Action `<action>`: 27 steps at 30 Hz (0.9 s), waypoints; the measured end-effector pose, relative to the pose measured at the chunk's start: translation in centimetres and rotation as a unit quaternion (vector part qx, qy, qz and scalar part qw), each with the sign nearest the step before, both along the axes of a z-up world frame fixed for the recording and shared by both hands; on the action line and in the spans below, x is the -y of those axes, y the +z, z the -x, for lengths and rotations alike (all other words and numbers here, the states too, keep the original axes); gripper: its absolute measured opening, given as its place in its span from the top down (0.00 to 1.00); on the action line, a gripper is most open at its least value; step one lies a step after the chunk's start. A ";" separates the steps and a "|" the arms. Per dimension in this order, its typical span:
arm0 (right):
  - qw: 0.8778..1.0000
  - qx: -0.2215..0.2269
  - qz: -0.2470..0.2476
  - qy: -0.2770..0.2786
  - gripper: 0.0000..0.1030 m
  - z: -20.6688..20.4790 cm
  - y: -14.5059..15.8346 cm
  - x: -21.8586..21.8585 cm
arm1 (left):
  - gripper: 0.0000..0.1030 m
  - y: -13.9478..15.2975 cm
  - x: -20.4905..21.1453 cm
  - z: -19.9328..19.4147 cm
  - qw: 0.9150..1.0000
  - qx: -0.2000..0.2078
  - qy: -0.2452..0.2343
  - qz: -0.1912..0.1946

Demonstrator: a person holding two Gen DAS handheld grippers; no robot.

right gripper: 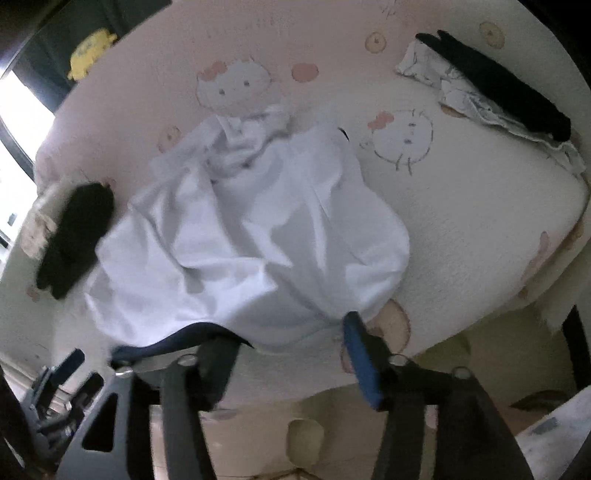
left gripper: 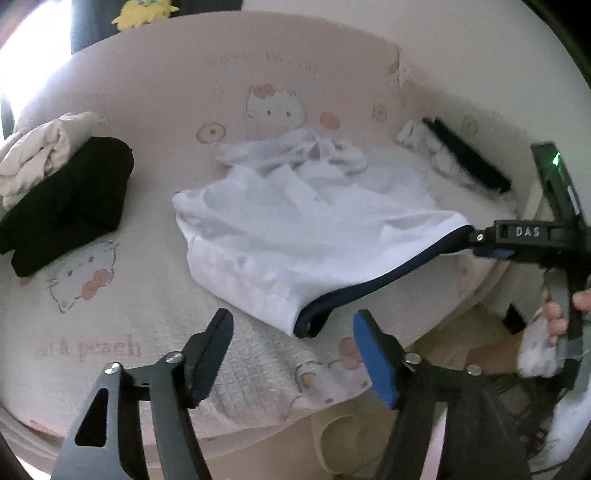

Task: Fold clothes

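A white garment (left gripper: 295, 229) with a navy hem (left gripper: 369, 284) lies crumpled on the pink cat-print bed cover (left gripper: 147, 92). My left gripper (left gripper: 293, 325) is open just in front of the garment's near hem corner, and its pads touch nothing. My right gripper (left gripper: 480, 242) reaches in from the right at the hem's far end. In the right wrist view the garment (right gripper: 251, 229) spreads ahead and the right gripper (right gripper: 286, 341) stands open. The navy hem (right gripper: 166, 341) drapes by its left finger (right gripper: 218, 354), unclamped. Fingers of a person's hand (left gripper: 557, 314) hold the right gripper's handle.
A folded black garment (left gripper: 70, 206) and a cream cloth (left gripper: 40, 151) lie at the left of the bed. A black item on a white patterned cloth (left gripper: 465, 155) lies at the far right. A yellow plush (left gripper: 144, 11) sits beyond. The bed's front edge drops to the floor (right gripper: 306, 435).
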State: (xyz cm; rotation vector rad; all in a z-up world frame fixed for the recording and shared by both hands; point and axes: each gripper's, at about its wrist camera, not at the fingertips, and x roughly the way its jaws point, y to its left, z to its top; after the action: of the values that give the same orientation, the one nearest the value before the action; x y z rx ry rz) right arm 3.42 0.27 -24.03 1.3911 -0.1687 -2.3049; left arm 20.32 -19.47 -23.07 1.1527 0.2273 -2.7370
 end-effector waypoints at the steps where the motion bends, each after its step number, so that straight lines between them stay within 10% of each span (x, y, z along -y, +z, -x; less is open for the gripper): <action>1: 1.000 -0.001 0.011 0.002 0.41 -0.2 0.4 -0.1 | 0.31 0.3 0.2 -0.2 1.000 0.001 0.005 -0.004; 14: 0.992 -0.035 0.123 0.001 0.23 -1.9 4.4 -2.0 | 0.31 4.3 2.3 1.6 0.999 -0.021 0.039 0.023; 27: 0.984 0.090 0.143 -0.061 0.23 5.0 0.9 -4.8 | 0.31 2.7 -1.1 9.5 0.997 0.024 -0.040 0.057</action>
State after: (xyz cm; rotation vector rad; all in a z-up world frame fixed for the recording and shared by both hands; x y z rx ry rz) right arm -1.60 5.12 -23.08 1.4688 -0.6328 -2.1418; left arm 10.78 -18.33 -20.36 1.2209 0.0182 -2.7462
